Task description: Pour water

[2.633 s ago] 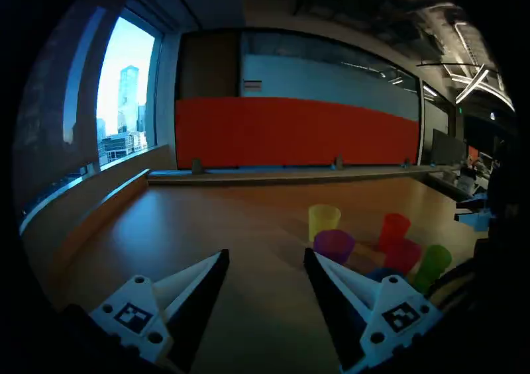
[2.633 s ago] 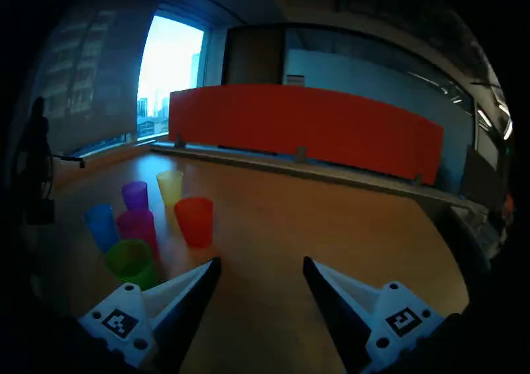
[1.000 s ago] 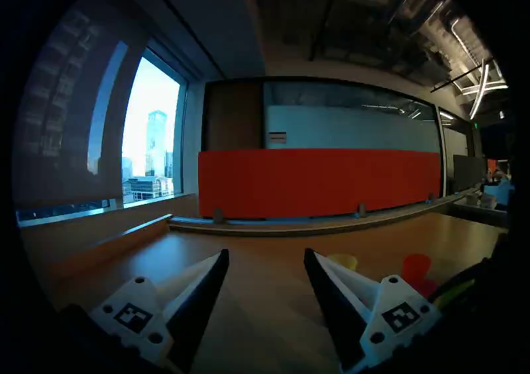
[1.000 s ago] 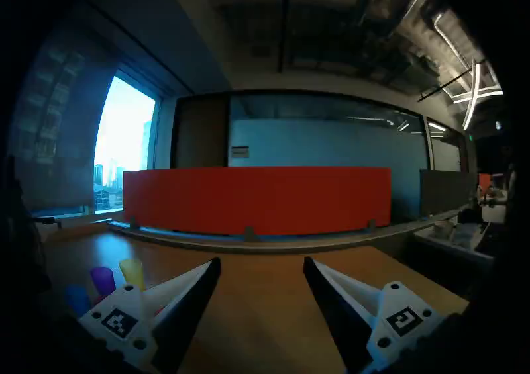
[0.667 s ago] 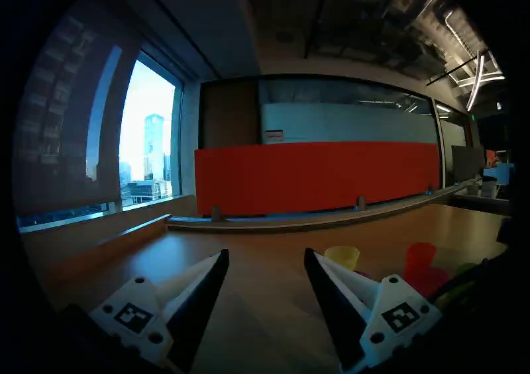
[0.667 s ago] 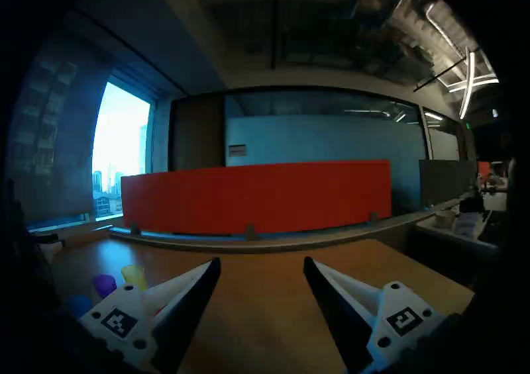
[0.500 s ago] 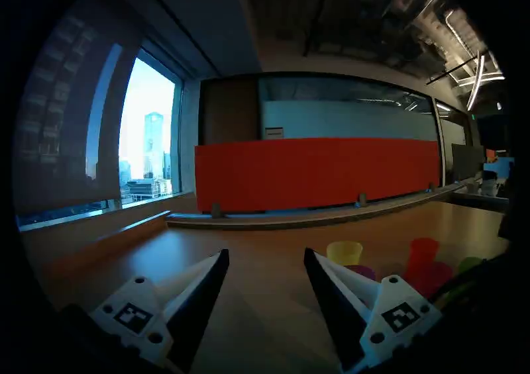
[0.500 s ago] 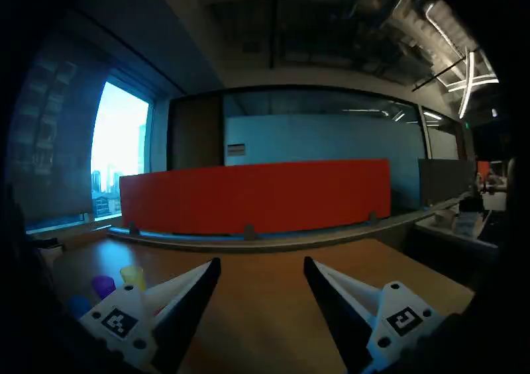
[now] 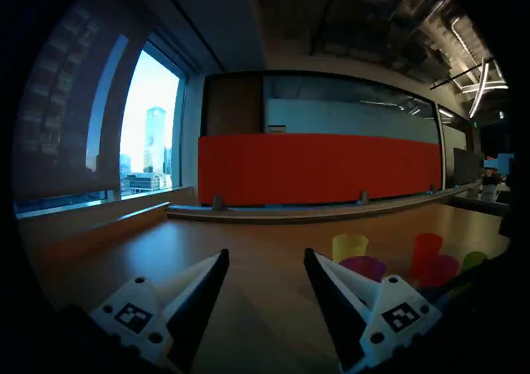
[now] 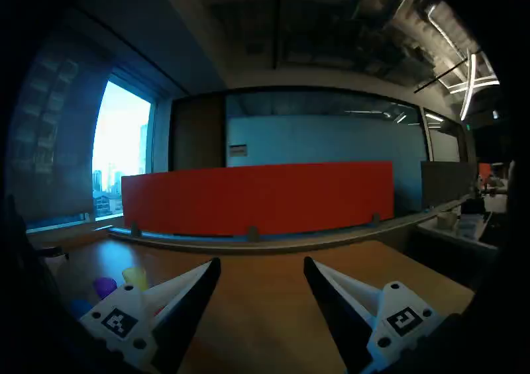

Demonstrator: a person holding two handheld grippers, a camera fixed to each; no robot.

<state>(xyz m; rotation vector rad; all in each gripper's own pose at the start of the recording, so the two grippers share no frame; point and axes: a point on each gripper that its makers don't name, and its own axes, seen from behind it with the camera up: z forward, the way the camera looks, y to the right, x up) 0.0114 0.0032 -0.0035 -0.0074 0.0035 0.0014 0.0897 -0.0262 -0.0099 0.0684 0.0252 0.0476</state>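
Several coloured plastic cups stand together on the wooden table. In the left gripper view I see a yellow cup (image 9: 349,246), a purple cup (image 9: 366,267), a red cup (image 9: 426,247), a pink cup (image 9: 440,270) and a green cup (image 9: 473,260) to the right of my left gripper (image 9: 266,259), which is open and holds nothing. In the right gripper view the yellow cup (image 10: 135,277), the purple cup (image 10: 105,286) and a blue cup (image 10: 81,306) peek out at lower left, behind the left finger. My right gripper (image 10: 262,264) is open with nothing between its fingers.
The wooden table (image 9: 265,241) runs back to a red partition (image 9: 318,169). A bright window (image 9: 149,139) lies to the left. Desks with objects (image 10: 467,225) stand at the far right.
Since the earliest frames both grippers tilted up, so the cups dropped low in both views. In the last second the left gripper dipped slightly and more cups came into its view; the right barely moved.
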